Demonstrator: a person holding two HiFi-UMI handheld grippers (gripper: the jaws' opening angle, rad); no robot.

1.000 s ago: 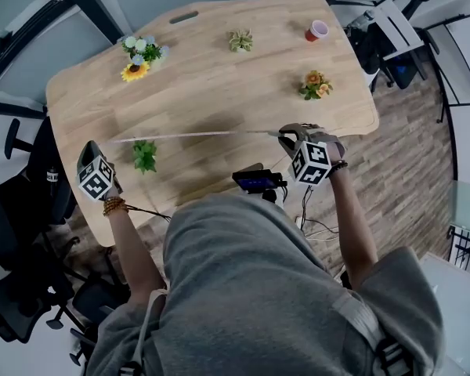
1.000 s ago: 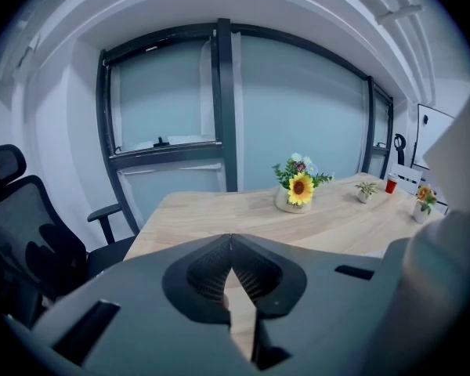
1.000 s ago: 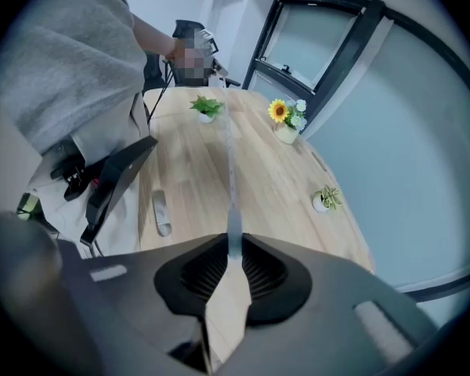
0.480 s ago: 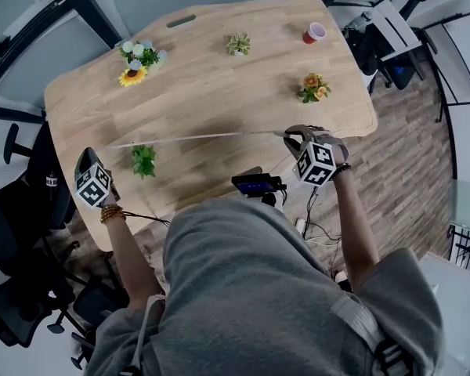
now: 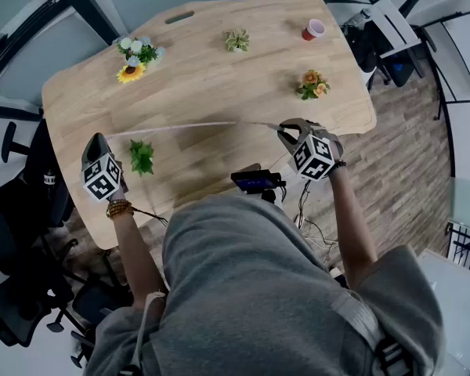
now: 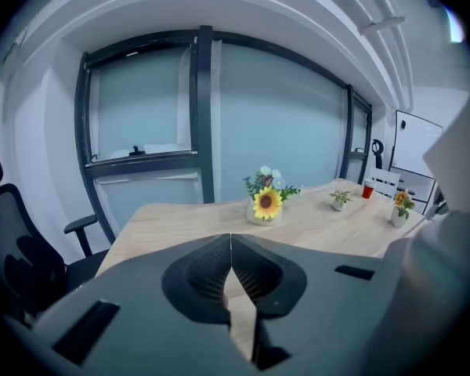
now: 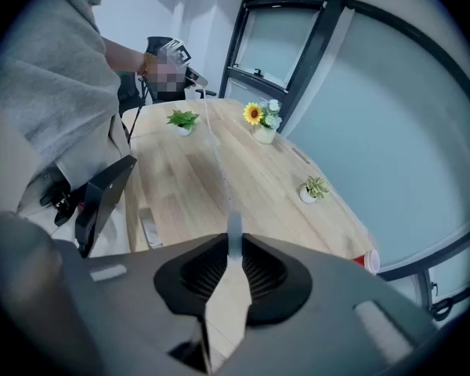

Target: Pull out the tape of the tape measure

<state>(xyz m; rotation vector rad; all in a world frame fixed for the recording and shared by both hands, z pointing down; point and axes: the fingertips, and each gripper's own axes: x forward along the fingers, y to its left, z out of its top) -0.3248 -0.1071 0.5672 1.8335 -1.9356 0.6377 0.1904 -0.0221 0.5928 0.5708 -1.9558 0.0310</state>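
Observation:
A thin pale tape (image 5: 196,125) stretches taut above the wooden table (image 5: 219,84), running from my left gripper (image 5: 98,141) to my right gripper (image 5: 284,129). The left gripper (image 6: 230,237) is shut, its pads meeting at the tip. The tape's end reaches it in the head view but is hidden in the left gripper view. The right gripper (image 7: 233,241) is shut on the tape measure. The case is hidden between the jaws. The tape (image 7: 217,159) leaves them edge-on and runs off toward the far left gripper.
On the table stand a sunflower pot (image 5: 135,57), a small green plant (image 5: 142,157) below the tape, another plant (image 5: 236,41), an orange flower pot (image 5: 312,84) and a red cup (image 5: 315,30). A dark device (image 5: 257,181) sits at the near edge. Office chairs (image 5: 16,210) stand left.
My left gripper has shifted up and slightly toward the table in the head view, after drifting outward. The tape stays stretched between the grippers. The right gripper has rolled a little in place.

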